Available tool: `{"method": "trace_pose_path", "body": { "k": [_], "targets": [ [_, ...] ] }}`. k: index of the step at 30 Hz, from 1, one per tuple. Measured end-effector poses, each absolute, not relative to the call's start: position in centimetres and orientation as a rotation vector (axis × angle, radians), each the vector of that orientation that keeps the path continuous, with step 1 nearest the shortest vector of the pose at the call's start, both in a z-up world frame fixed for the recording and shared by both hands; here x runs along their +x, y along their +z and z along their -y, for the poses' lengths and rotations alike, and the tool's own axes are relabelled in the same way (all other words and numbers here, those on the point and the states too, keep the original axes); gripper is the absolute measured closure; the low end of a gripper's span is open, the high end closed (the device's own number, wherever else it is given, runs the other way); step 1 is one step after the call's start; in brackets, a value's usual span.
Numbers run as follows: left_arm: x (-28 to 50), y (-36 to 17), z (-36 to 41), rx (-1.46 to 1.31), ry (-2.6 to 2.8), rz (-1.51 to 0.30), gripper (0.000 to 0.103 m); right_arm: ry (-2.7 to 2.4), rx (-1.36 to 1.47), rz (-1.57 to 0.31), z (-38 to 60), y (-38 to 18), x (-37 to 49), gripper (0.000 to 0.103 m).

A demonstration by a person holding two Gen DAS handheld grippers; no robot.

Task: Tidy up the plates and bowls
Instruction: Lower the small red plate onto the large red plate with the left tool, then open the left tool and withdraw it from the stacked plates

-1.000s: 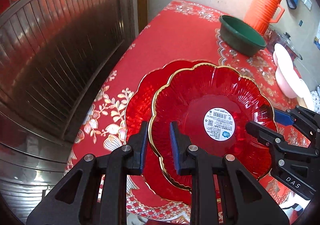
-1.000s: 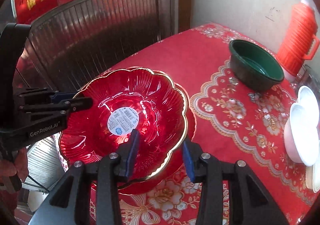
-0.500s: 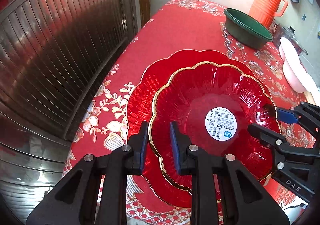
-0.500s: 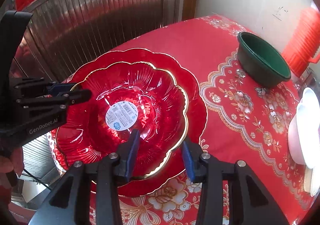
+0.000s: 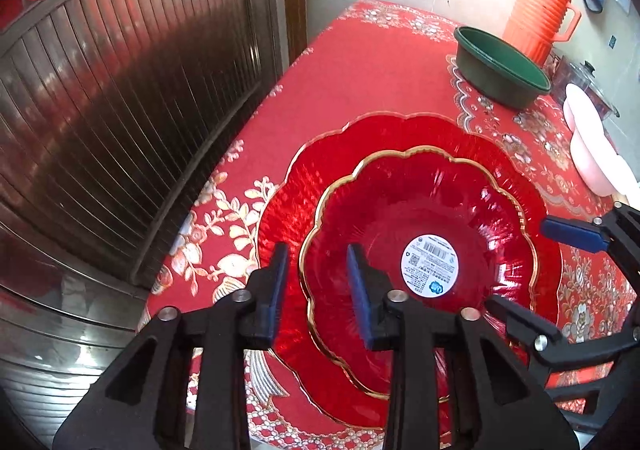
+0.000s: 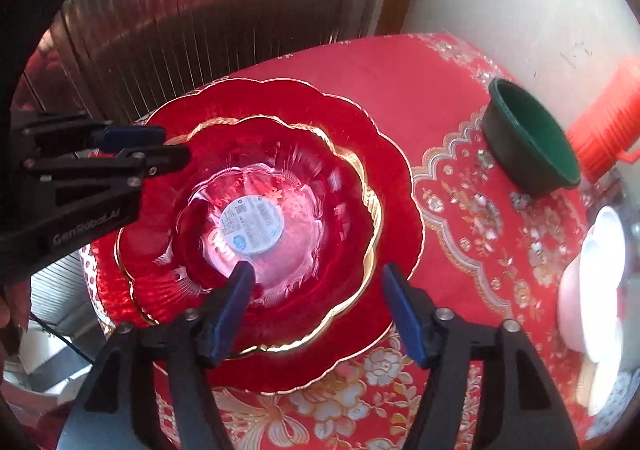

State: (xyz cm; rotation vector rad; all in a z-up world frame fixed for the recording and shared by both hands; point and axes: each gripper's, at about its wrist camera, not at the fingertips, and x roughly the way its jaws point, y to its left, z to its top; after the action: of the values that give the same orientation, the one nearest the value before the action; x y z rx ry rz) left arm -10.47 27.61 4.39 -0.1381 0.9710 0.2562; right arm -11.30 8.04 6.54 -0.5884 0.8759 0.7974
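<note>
Red bowl [image 5: 432, 218] nested on red plate [image 5: 288, 210] on worktop [image 5: 360, 62]. Rim between left gripper [image 5: 316, 282] fingers and between right gripper [image 6: 316, 306] fingers, both opening, pads off.

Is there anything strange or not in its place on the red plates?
Yes: the smaller red plate, nested on the larger red plate, carries a round white barcode sticker in its centre. No cracks or spills are visible.

two red plates [image 5: 432, 210], one green bowl [image 5: 500, 66]
</note>
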Motion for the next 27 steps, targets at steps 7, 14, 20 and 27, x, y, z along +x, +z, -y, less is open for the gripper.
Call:
{"method": "trace_pose_path", "body": {
  "k": [7,14,20,27],
  "targets": [
    [-10.8,5.6,-27.7,-0.168,0.263,-0.926,0.06,0.818,-0.52,-0.881,-7.1,6.8,-10.8,0.031],
    [-10.6,6.8,-26.7,-0.187,0.25,-0.882,0.044,0.846,-0.408,-0.915,-5.6,6.9,-9.5,0.025],
    [-9.9,6.8,-26.0,-0.178,0.247,-0.881,0.044,0.847,-0.361,-0.913,-4.6,7.4,-9.0,0.025],
    [-8.8,6.8,-24.1,-0.183,0.209,-0.886,0.044,0.829,-0.289,-0.905,-2.2,8.4,-7.9,0.024]
  ]
}}
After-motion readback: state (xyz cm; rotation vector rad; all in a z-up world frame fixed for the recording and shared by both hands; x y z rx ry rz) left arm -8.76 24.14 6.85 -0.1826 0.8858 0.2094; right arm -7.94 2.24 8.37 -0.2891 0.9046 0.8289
